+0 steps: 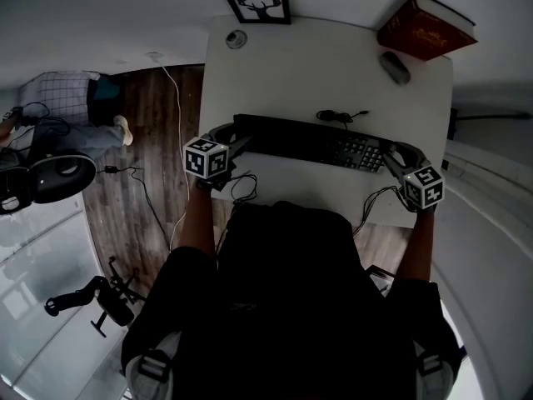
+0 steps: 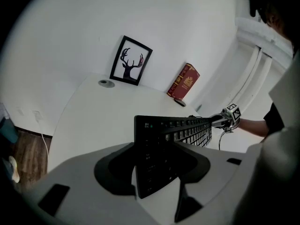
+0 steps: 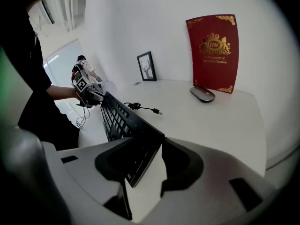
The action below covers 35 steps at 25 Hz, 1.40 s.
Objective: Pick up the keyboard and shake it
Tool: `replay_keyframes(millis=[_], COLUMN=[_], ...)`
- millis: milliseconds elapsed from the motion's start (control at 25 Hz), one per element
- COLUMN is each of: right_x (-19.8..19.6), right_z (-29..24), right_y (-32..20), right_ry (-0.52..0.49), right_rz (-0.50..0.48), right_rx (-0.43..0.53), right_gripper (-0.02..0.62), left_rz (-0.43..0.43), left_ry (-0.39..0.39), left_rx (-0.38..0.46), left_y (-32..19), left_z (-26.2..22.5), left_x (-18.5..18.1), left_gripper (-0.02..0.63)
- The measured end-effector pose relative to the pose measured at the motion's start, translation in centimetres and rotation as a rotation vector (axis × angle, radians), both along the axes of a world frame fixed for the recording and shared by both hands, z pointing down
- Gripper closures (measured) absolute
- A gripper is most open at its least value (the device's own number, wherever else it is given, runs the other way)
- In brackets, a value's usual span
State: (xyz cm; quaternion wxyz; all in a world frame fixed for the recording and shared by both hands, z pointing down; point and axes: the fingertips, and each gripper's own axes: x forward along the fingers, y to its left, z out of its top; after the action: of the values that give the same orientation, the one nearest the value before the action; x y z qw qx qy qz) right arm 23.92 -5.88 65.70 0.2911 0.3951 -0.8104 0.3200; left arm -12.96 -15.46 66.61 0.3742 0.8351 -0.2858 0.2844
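Observation:
A black keyboard point(image 1: 308, 140) spans the near part of the white table point(image 1: 291, 65), tilted up on its long edge and held at both ends. My left gripper point(image 1: 237, 136) is shut on its left end; in the left gripper view that end point(image 2: 154, 158) stands between the jaws, and the keys point(image 2: 187, 130) run away toward the right gripper point(image 2: 227, 118). My right gripper point(image 1: 391, 152) is shut on the right end. In the right gripper view the keyboard point(image 3: 122, 118) slants between the jaws of that gripper point(image 3: 150, 163), with the left gripper point(image 3: 86, 88) at the far end.
A red book point(image 1: 426, 27) leans on the wall at the table's far right, with a grey mouse point(image 1: 395, 67) before it. A framed deer picture point(image 1: 258, 2) and a small round disc point(image 1: 236, 38) sit far left. A coiled cable point(image 1: 337, 117) lies behind the keyboard.

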Motion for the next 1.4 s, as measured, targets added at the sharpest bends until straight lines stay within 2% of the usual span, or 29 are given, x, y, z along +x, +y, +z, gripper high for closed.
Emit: replay_keyframes(millis=[240, 480, 800, 960, 1200, 1400], right_x=[0.6, 0.8, 1.5, 2.2, 3.0, 3.0], right_z=[-1.2, -3.6, -10.0, -14.7, -22.8, -28.1], right_y=[-0.6, -2.2, -3.9, -3.8, -3.2, -1.7], right_ry=[0.032, 0.032, 0.066, 0.083, 0.121, 0.204], right_rz=[0.022, 0.061, 0.093, 0.121, 0.208, 0.254], right_rx=[0.060, 0.182, 0.401, 0.536, 0.682, 0.832], right_gripper=[0.423, 0.437, 0.436, 0.436, 0.436, 0.431], left_rz=[0.003, 0.002, -0.048, -0.027, 0.031, 0.057], left_ry=[-0.016, -0.027, -0.003, 0.017, 0.054, 0.098], left_rx=[0.029, 0.125, 0.346, 0.474, 0.670, 0.814], left_y=[0.2, -0.1, -1.8, -2.9, -4.5, -4.7], left_z=[-0.8, -2.7, -9.7, -14.5, -22.5, -28.1], left_x=[0.3, 0.6, 1.1, 1.9, 3.7, 4.0], left_gripper=[0.394, 0.390, 0.385, 0.383, 0.383, 0.382])
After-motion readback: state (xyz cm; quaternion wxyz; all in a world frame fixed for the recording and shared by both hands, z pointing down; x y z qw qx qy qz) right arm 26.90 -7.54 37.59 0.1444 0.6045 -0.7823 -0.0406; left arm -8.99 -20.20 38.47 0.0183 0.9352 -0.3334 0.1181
